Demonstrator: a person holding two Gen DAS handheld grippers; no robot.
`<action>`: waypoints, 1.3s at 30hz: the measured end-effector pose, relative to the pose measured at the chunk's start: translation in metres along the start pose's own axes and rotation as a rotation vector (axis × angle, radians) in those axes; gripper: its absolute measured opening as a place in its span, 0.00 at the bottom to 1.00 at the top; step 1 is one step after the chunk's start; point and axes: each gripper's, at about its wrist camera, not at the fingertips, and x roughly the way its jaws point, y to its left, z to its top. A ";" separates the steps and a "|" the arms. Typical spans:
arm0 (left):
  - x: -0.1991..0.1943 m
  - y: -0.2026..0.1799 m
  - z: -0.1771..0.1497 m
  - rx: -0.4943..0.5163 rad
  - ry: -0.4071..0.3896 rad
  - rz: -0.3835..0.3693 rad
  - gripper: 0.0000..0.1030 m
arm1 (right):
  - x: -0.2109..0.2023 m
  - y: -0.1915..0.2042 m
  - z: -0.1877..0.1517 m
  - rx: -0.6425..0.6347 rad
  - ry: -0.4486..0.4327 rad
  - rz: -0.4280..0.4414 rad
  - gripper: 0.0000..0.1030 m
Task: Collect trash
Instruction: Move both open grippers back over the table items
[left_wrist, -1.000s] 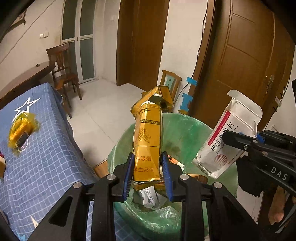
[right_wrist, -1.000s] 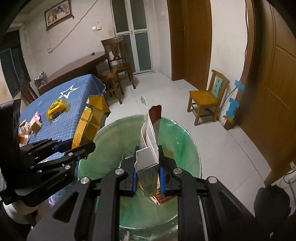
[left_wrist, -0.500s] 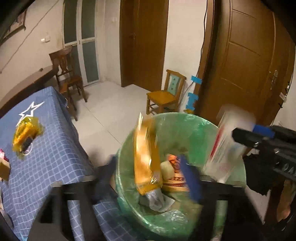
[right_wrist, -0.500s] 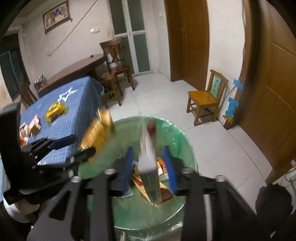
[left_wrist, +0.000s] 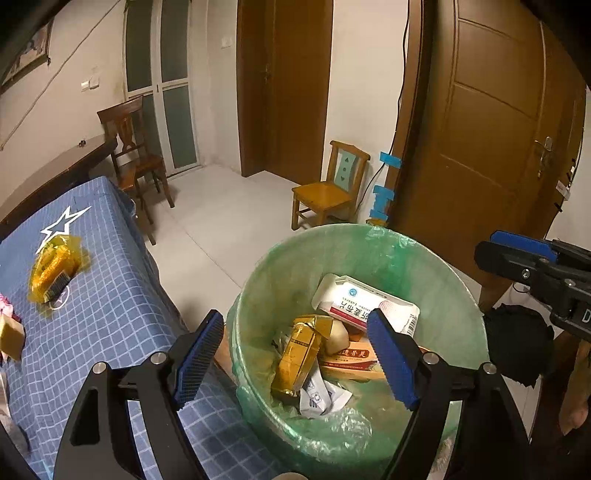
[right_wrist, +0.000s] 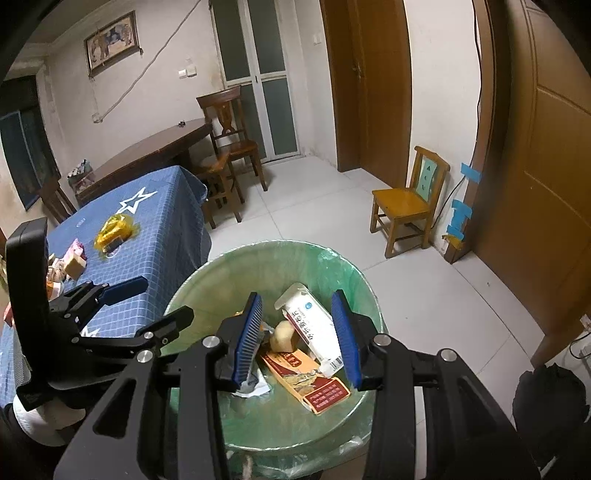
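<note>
We find both boxes dropped since a second ago — gold carton (left_wrist: 299, 356) and white box (right_wrist: 314, 328) now in the bin (left_wrist: 436, 266); left gripper (left_wrist: 295, 365) wide, right gripper (right_wrist: 301, 334) part-open, both empty — table litter (left_wrist: 53, 269) remains far left.

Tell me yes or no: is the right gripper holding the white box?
No, the right gripper is open and empty; the white box lies in the bin.

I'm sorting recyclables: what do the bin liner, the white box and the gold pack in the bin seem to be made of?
Bin liner: thin green plastic film, translucent and crinkled at the rim.
White box: printed cardboard, probably; matte, with crisp folded edges.
Gold pack: card or paper, apparently with a shiny metallic finish; it glints and is creased.
</note>
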 end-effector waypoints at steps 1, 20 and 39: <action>-0.005 0.001 -0.001 0.004 -0.004 -0.001 0.78 | -0.004 0.002 0.000 -0.003 -0.009 0.002 0.37; -0.166 0.154 -0.074 -0.162 -0.060 0.185 0.78 | -0.032 0.148 -0.017 -0.187 -0.038 0.282 0.58; -0.307 0.443 -0.245 -0.580 0.096 0.436 0.78 | -0.014 0.327 -0.053 -0.430 0.098 0.518 0.64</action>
